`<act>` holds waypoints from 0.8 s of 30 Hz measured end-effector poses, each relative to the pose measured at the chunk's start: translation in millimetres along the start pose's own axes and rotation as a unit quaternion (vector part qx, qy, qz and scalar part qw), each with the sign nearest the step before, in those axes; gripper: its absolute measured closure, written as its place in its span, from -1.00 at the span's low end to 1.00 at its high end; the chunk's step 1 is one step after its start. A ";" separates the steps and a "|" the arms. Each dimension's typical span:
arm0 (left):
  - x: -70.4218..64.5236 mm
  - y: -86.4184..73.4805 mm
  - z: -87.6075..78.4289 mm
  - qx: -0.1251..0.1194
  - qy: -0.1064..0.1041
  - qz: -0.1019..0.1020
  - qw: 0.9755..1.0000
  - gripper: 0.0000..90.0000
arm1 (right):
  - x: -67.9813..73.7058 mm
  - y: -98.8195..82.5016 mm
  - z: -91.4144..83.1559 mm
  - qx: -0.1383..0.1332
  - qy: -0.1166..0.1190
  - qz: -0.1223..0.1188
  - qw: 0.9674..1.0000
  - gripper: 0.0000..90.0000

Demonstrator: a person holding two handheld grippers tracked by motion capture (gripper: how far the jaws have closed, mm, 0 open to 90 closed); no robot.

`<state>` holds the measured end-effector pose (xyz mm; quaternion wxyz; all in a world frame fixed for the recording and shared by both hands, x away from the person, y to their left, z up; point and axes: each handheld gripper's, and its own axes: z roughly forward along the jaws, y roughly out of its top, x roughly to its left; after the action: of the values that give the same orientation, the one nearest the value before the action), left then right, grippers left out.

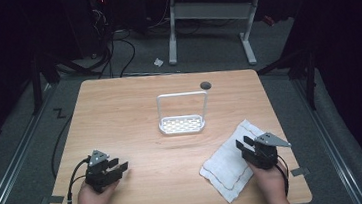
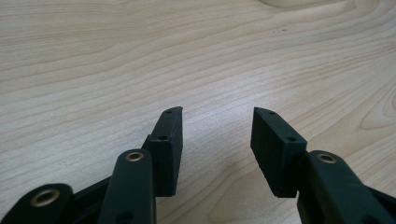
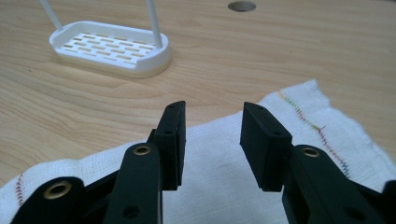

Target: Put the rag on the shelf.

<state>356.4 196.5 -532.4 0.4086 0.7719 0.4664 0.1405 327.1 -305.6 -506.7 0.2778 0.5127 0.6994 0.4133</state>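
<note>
left hand-held gripper (image 1: 117,167) jaws apart, holding nothing, over bare bench (image 1: 134,106) by near-left corner | right hand-held gripper (image 1: 245,146) jaws apart, holding nothing, over white cloth (image 1: 226,170) by near-right corner | white slotted rack (image 1: 182,124) at bench centre; 1 round hole (image 1: 205,85) near far edge

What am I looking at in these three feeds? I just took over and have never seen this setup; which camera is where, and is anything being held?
No robot arm here: a person holds a two-jaw claw in each hand. The high view looks down on a wooden table. The left claw is at its left, the right claw at its right. The other two feeds come from a camera riding on each claw, looking along its black jaws.

On the table stand a white slotted rack with a tall wire hoop, near the middle, and a white cloth with coloured stitching, under the right claw.

Both claws are open and hold nothing: the left claw is over bare wood, the right claw over the cloth, with the rack beyond.
</note>
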 end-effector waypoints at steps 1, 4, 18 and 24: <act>-0.1 0.8 0.1 -0.002 -0.003 -0.001 1.000 0.19 | 0.0 0.0 0.0 0.000 0.000 0.000 1.000 0.36; -1.3 2.8 -1.5 -0.011 -0.008 -0.012 1.000 0.18 | 1.5 -6.4 4.0 0.023 -0.002 -0.027 0.999 0.35; -4.3 1.9 -1.3 -0.017 -0.014 -0.019 1.000 0.18 | -27.8 -12.2 10.0 0.095 -0.009 -0.004 0.995 1.00; -5.4 2.4 -4.6 -0.020 -0.022 -0.016 0.999 0.31 | -31.9 -14.5 15.0 0.115 -0.019 0.001 0.993 1.00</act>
<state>352.2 193.7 -526.8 0.4363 0.7589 0.4665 0.1265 342.4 -333.4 -527.9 0.2296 0.5500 0.7361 0.3208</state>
